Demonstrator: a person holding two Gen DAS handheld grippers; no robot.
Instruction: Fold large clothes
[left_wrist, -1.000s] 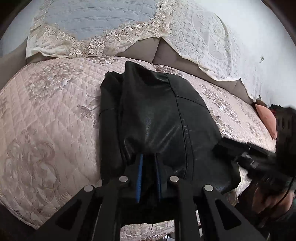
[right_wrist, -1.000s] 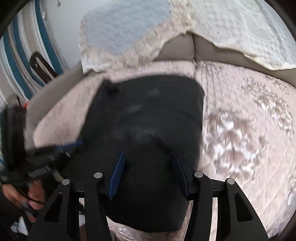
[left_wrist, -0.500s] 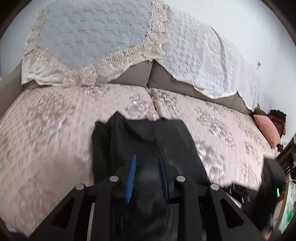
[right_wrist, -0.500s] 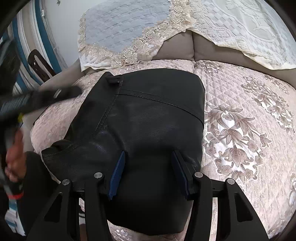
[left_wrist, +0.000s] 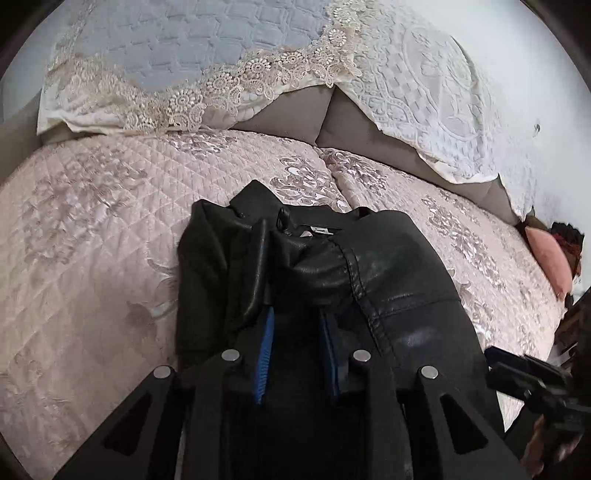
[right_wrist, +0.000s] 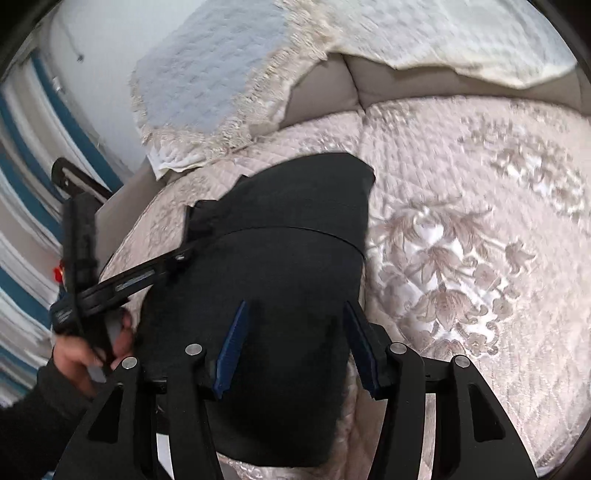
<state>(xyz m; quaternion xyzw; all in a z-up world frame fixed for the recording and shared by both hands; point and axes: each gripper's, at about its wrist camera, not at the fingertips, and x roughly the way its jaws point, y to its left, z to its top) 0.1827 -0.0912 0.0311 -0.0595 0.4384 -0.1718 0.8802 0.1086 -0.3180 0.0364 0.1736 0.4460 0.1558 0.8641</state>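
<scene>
black leather jacket (left_wrist: 369, 288), folded on pink quilted sofa cover (left_wrist: 92, 258): edge pinched between left gripper (left_wrist: 295, 325) fingers; right gripper (right_wrist: 295, 325) spread wide directly above it.

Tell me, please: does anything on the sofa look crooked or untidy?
Yes. The jacket is not flat: in the left wrist view its left side bunches into a raised fold beside the collar. On the backrest, the lace cover hangs slanted, leaving bare upholstery. Nothing looks damaged or spilled.
</scene>
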